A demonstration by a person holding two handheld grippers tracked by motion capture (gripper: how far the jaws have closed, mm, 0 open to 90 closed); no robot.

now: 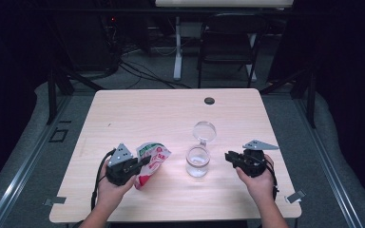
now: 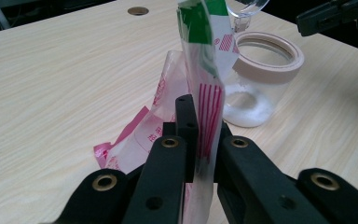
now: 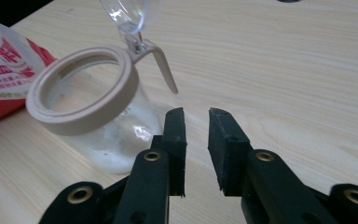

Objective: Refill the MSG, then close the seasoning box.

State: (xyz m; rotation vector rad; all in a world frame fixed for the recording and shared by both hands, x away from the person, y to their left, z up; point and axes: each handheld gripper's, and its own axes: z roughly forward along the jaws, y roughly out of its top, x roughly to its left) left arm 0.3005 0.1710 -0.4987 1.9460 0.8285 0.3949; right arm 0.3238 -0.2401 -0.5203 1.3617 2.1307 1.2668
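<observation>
A red, white and green plastic bag point(image 1: 151, 161) lies at the front left of the table, and my left gripper point(image 1: 142, 164) is shut on it. In the left gripper view the bag point(image 2: 204, 70) stands up pinched between the black jaws. A clear glass jar point(image 1: 197, 161) with a beige rim stands mid-table with white powder at its bottom; its hinged clear lid point(image 1: 204, 129) is flipped open behind it. My right gripper point(image 1: 229, 157) rests right of the jar, slightly open and holding nothing. The jar point(image 3: 93, 107) sits just left of its jaws.
The light wooden table point(image 1: 138, 114) has a dark round grommet point(image 1: 209, 100) near its far edge. A folding chair point(image 1: 228, 42) and a white desk leg point(image 1: 177, 47) stand beyond it on the floor.
</observation>
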